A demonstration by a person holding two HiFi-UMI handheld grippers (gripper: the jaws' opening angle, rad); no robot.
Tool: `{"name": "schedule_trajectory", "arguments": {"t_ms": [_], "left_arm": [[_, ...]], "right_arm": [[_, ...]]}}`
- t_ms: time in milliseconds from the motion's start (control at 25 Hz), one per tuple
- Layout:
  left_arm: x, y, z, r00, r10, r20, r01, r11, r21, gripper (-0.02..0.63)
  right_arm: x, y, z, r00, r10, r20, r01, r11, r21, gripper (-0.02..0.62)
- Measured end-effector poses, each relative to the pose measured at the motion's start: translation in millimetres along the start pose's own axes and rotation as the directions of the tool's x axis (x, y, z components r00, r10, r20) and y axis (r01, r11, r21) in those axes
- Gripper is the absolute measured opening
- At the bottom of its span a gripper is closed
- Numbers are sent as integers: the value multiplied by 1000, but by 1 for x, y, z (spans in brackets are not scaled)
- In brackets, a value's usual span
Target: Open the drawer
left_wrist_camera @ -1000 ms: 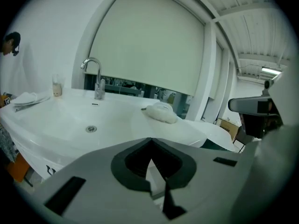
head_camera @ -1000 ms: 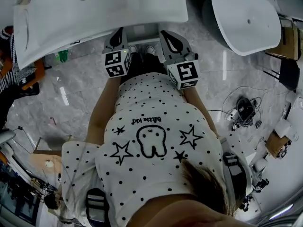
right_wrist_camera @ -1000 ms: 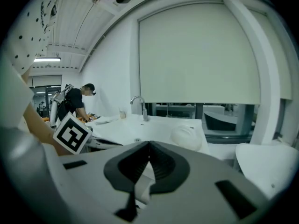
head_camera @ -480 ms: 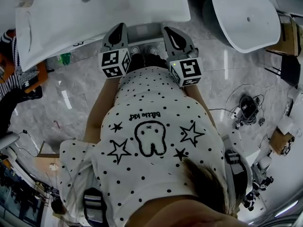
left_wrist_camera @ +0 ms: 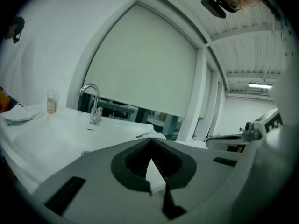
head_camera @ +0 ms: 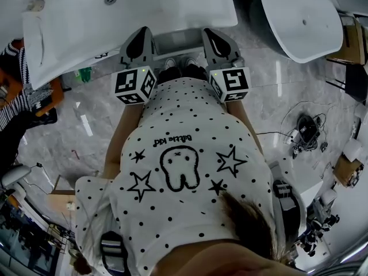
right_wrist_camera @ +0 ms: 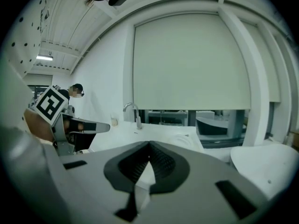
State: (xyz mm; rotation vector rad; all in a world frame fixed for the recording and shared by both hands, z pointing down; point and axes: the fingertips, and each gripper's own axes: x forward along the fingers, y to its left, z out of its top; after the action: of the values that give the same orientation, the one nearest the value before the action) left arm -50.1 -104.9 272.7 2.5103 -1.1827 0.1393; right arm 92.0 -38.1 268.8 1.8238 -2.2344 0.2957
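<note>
**Head view**
Person: seen from above in a white dotted shirt (head_camera: 184,154) printed with a tooth and stars, standing at a white counter (head_camera: 155,10).
Left gripper (head_camera: 141,33): held out ahead of the body, with its tip at the counter's near edge and its marker cube (head_camera: 133,85) toward the shirt.
Right gripper (head_camera: 211,36): set apart from the left one, pointing the same way, with its tip at the same edge.
Drawer (head_camera: 177,39): probably the pale panel under the counter's near edge, between the two grippers. I cannot tell whether it is open or whether either gripper touches it.
Floor (head_camera: 86,114): grey marble, with cables (head_camera: 305,134) lying at the right.
Fixture (head_camera: 299,16): white and oval, to the right of the counter.

**Left gripper view**
Jaws: the tips meet, fully closed, with nothing between them.
Tap (left_wrist_camera: 93,104): chrome, standing on the counter beyond the jaws, left of centre.
Cup (left_wrist_camera: 51,105): small, farther left on the counter.
Blind (left_wrist_camera: 140,64): pale, drawn down behind the tap.

**Right gripper view**
Jaws: the tips are together, closed and empty.
Left gripper: at the left edge, with its cube facing the camera.
Tap: beyond the jaws, just left of centre.
Bystander (right_wrist_camera: 74,91): at the back left.
</note>
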Motion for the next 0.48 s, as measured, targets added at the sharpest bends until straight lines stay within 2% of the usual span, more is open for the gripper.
{"name": "schedule_trajectory", "arguments": {"t_ms": [200,360,480], "left_arm": [[-15,-2,20,998,-51,41,50,998,32,3],[-24,-6,32,995,-55,79,51,997,53,3],[-25,-6,43,993,-68,98,63,996,59,3]], "right_arm": [[13,27,6,1000,28,8,-27,997,-67,14],[20,46,16,994,105,21,-101,984,-148,14],[24,50,26,991,131,31,-124,980,-152,14]]}}
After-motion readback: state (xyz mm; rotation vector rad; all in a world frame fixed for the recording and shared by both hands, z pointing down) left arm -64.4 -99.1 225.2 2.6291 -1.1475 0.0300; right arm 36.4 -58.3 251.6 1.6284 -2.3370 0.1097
